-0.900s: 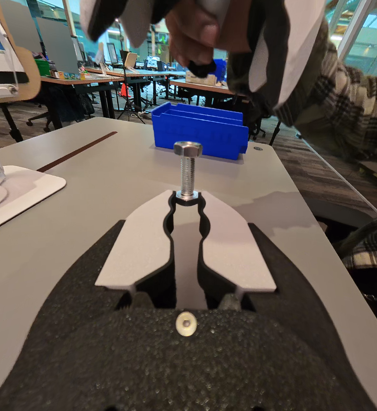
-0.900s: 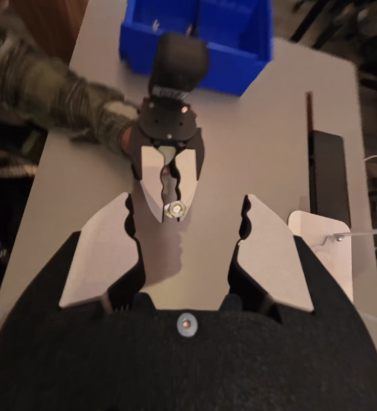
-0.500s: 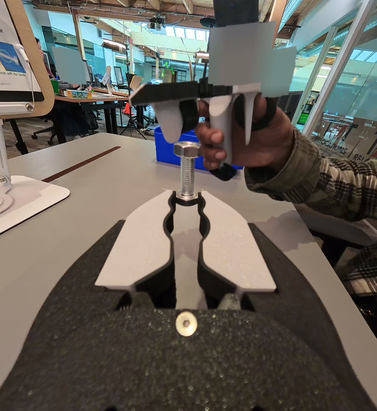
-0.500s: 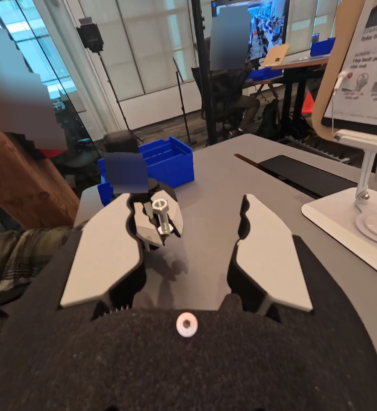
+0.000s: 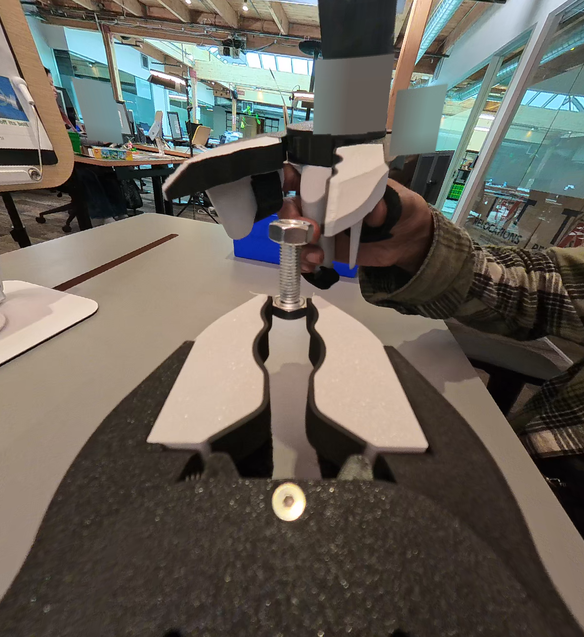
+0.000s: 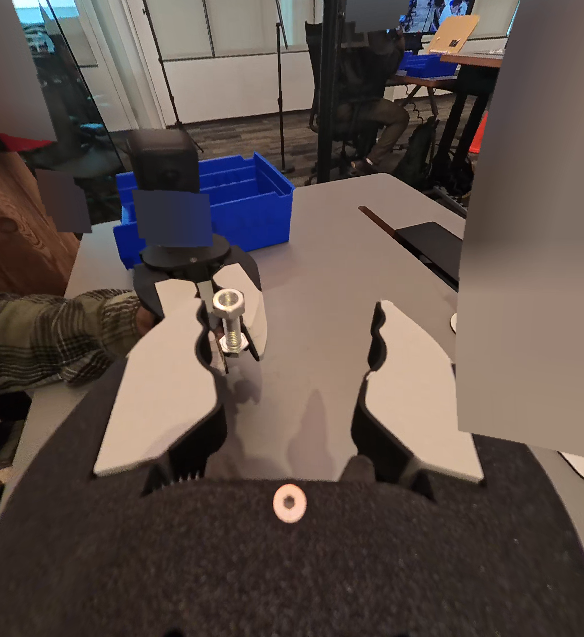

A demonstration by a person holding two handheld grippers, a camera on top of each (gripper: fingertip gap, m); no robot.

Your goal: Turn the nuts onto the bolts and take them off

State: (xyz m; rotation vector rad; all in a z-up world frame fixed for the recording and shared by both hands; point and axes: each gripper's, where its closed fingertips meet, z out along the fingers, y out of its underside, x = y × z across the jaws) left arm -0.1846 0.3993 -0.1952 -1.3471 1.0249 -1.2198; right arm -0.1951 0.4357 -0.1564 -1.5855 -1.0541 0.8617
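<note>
Left gripper (image 5: 288, 305) pinched tight on the nut (image 5: 288, 303), bolt (image 5: 289, 262) standing upright out of it, blue bin (image 6: 249, 206) just behind the bolt. Right gripper (image 6: 288, 331) spread wide, empty, hanging over the bolt head with one finger just left of it. Probably lining up to grab and spin. Risk: closing off-centre, slipping off the hex, tilting the bolt and jamming the threads.
</note>
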